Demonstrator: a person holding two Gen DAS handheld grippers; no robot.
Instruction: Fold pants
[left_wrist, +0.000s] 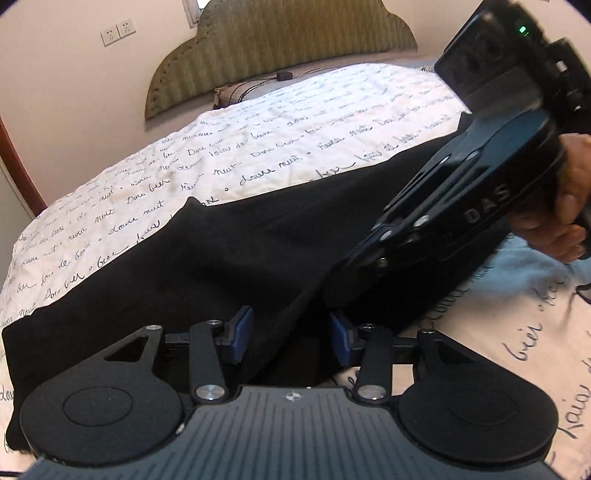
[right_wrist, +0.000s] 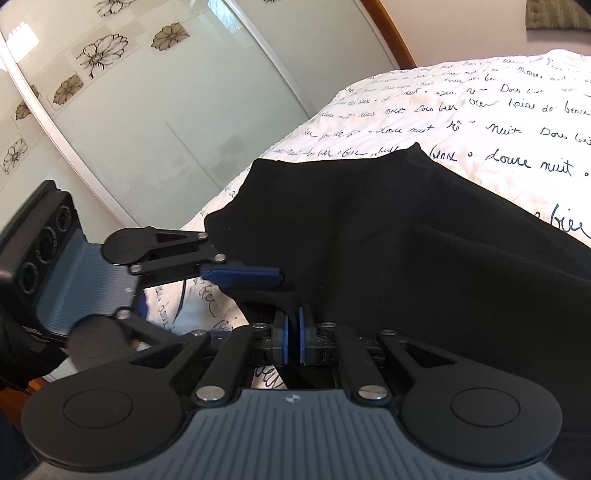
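Black pants (left_wrist: 184, 266) lie spread on a white bedspread (left_wrist: 258, 147) printed with script. My left gripper (left_wrist: 291, 334) is open at the near edge of the pants, and a fold of the cloth runs between its blue pads without being pinched. In the right wrist view its upper finger (right_wrist: 240, 275) rests over the pants' edge (right_wrist: 266, 299). My right gripper (right_wrist: 295, 332) is shut on a thin pinch of the pants (right_wrist: 369, 240) close beside it. Its body (left_wrist: 461, 206), held by a hand (left_wrist: 569, 206), slants down to the cloth at the right.
A padded headboard (left_wrist: 277, 48) and a dark cable (left_wrist: 258, 85) are at the far end of the bed. Wall sockets (left_wrist: 118, 31) sit to its left. A sliding wardrobe door with flower prints (right_wrist: 147, 110) stands past the bed's side edge.
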